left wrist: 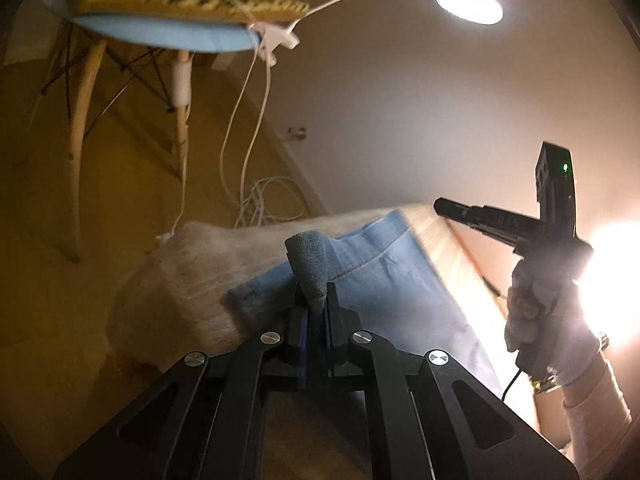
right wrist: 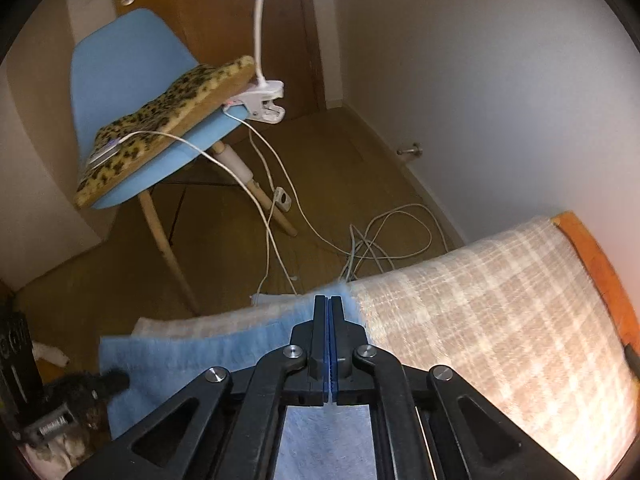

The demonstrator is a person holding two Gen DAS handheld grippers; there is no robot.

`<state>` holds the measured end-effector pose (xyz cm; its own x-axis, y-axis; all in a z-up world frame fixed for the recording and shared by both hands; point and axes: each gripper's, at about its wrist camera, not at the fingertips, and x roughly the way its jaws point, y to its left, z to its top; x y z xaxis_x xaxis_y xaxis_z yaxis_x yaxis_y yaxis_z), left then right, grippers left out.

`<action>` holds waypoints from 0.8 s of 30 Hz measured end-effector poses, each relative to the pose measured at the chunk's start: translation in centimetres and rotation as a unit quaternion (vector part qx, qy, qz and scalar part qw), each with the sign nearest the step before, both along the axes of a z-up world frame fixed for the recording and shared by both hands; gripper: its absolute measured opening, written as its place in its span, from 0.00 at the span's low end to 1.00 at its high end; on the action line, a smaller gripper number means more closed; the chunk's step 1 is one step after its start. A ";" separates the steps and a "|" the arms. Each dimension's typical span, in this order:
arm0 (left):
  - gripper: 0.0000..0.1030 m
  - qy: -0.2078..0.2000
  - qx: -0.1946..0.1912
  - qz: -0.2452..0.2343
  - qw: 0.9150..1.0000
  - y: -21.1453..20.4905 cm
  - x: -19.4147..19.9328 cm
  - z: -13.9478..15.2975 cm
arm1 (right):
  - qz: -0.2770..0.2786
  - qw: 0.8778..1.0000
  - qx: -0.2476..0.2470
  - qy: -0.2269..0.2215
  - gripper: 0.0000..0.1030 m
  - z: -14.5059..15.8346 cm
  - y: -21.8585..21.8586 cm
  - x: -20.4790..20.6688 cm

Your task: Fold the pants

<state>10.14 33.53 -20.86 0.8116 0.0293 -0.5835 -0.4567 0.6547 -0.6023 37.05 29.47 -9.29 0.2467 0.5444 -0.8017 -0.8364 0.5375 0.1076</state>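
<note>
The soft light-blue pants [left wrist: 384, 280] lie on the checked beige bed cover [right wrist: 500, 300]. The left tool [left wrist: 316, 280] pinches a bunched bit of them; the right tool [right wrist: 329, 312] pinches their edge. Next, I think, both must carry the cloth over together to fold it

Light-blue pants [right wrist: 224, 344] on beige checked cover [right wrist: 500, 320].
</note>
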 end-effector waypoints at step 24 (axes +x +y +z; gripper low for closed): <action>0.46 0.021 0.070 -0.061 0.995 -2.3 -1.0 4.9 | -0.154 0.986 0.066 -0.009 0.62 8.0 -22.6 -6.3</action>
<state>9.19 31.19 -15.92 0.7892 0.0152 -0.6140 -0.3915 0.7827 -0.4838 30.70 6.83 -1.27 0.4302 0.5406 -0.7229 -0.6386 0.7483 0.1795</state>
